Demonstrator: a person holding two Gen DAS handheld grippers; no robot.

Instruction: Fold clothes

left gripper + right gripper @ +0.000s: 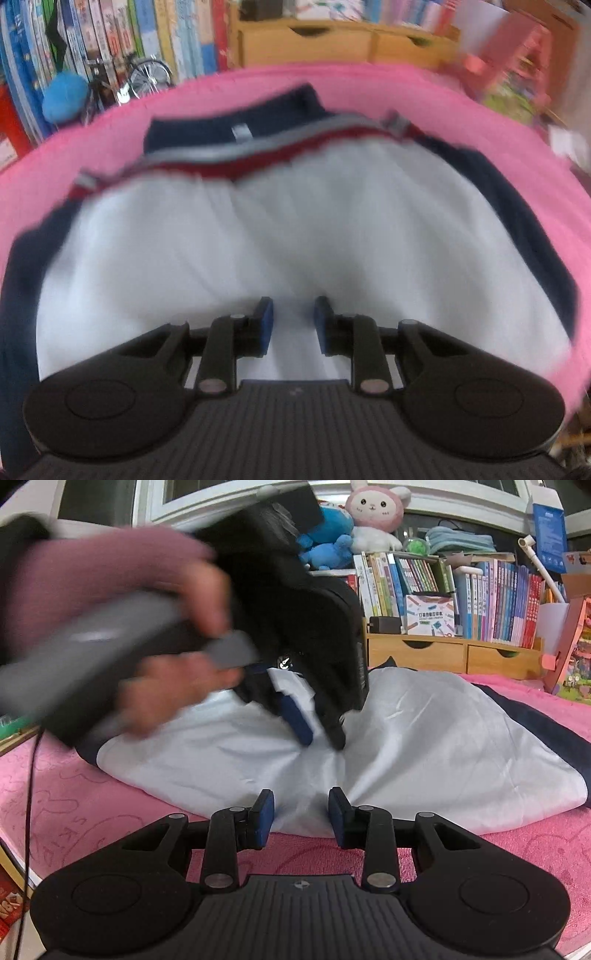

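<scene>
Two hand-held grippers over one garment (295,229), spread on pink bedding (369,88).

Largest first: pink bedding under everything, running out past both hand-held grippers on all sides; same pink surface (92,805) in the right wrist view, faint line pattern on it.

Garment: white body, navy sleeves at both outer edges, navy collar, red and grey stripe band (258,155) across the far end. Lying directly ahead of the left hand-held gripper (293,321), collar end farthest from it. White fabric also bunched up ahead of the right hand-held gripper (301,812), navy sleeve (535,720) trailing off to its right.

Beyond the bed, ahead of both: bookshelf packed with books (498,602), wooden drawer unit (454,657), plush toys on top incl. pink rabbit (373,506).

Left hand-held gripper: blue pads (266,321) apart, white fabric showing in the gap, not pinched as far as visible. Left wrist view motion-blurred. From the right wrist view, seen up-left of the right hand-held gripper, held by a hand (177,657) in a pink cuff, tips down into the white fabric.

Right hand-held gripper: pads (266,818) apart, straddling the near hem of the white fabric, fabric between them, not squeezed.
</scene>
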